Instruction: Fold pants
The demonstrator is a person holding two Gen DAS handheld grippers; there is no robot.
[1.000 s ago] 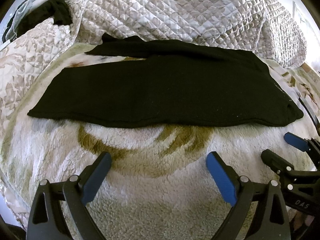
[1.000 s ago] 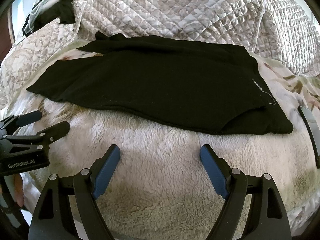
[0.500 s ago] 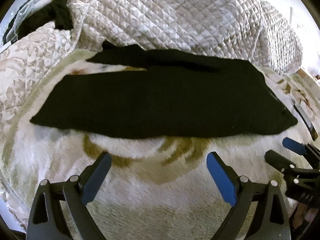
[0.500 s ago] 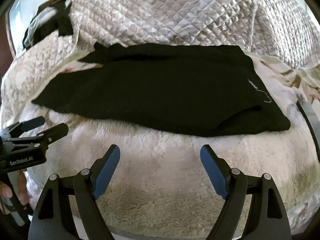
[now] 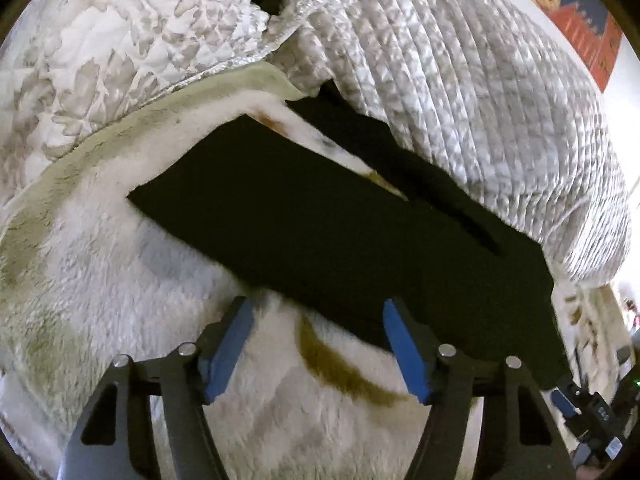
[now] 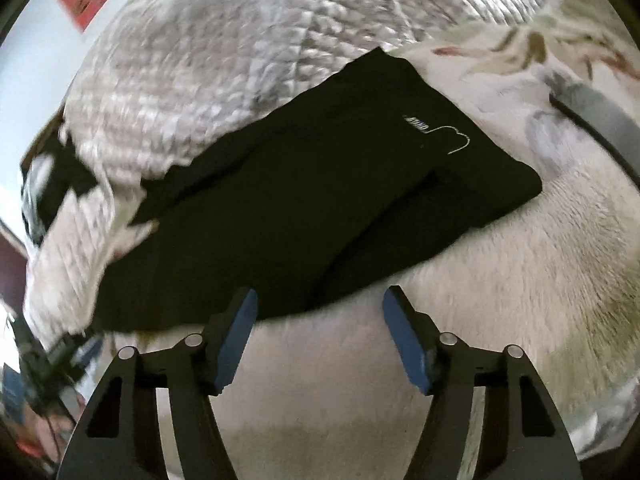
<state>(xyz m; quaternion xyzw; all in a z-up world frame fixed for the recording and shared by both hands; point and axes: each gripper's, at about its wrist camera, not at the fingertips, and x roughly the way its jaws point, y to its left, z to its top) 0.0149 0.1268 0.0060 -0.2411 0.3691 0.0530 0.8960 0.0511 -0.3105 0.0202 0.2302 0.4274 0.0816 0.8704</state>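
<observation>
Black pants [image 5: 320,232] lie flat, folded lengthwise, on a fluffy white blanket [image 5: 120,280]. In the left wrist view the leg end points up-left, and my left gripper [image 5: 316,312] sits at the near long edge with its jaws closing; no cloth is pinched between the blue pads. The right wrist view shows the waist end of the pants [image 6: 320,184], with a small white logo [image 6: 436,132]. My right gripper [image 6: 318,312] hovers at the near edge there, jaws closing too, with only the hem line and blanket between the pads.
A quilted grey-white bedspread [image 5: 460,80] is heaped behind the pants. A floral quilt [image 5: 100,52] lies at the left. A grey strap-like object [image 6: 600,120] rests on the blanket at the right. The right gripper [image 5: 576,404] shows at the lower right of the left wrist view.
Both grippers moved apart along the pants and closer to the near edge, each rolling so the view tilts. Their jaws narrowed from fully wide.
</observation>
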